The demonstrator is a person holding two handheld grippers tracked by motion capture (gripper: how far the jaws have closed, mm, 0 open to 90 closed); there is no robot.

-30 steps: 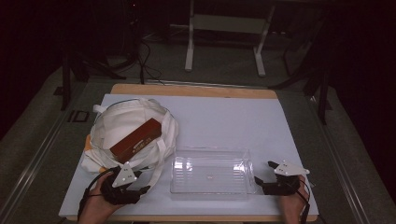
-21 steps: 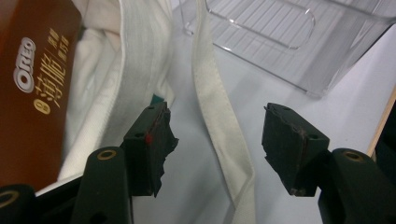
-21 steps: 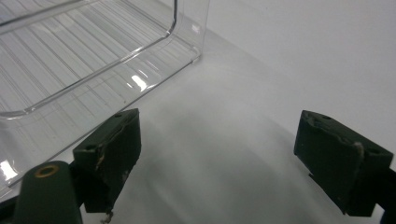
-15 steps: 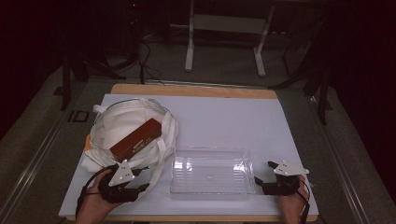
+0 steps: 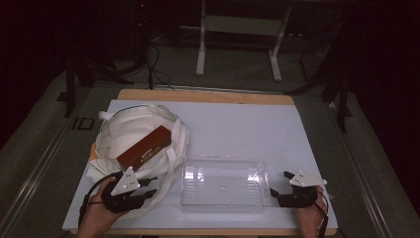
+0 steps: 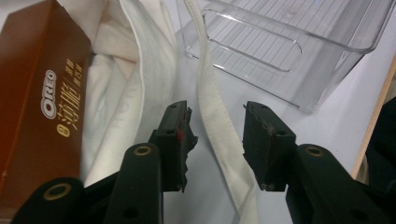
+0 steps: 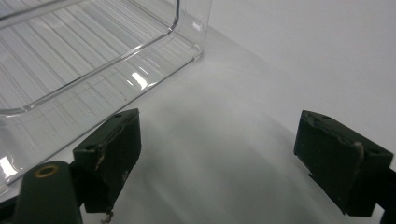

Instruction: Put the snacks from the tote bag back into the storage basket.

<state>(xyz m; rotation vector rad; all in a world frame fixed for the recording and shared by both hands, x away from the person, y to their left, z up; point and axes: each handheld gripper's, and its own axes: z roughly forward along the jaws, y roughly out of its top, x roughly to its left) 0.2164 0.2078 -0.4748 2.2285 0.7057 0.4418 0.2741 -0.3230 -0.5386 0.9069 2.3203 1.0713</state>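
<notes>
Nearest the person, the left gripper [image 6: 215,135] straddles the tote bag's strap [image 6: 219,135]. Its jaws have just been closing, and a gap shows on both sides of the strap. I'd judge the grab is underway; next, pinch and lift. The right gripper [image 7: 233,158] gapes wide, empty, beside the clear tray [image 5: 223,181]. Farther off, the Oreo box [image 5: 144,146] lies on the bag [image 5: 129,131].

The far half of the white sheet [image 5: 237,124] lies bare — open room for either hand. Along the near edge the clear tray [image 5: 223,181] stands between the two grippers, blocking a straight path across. On the left, the cloth bag [image 5: 133,136] with the brown box [image 5: 144,147] on it crowds that corner, and its strap [image 6: 219,135] runs between the left gripper [image 6: 215,140] jaws — a gap remains either side
</notes>
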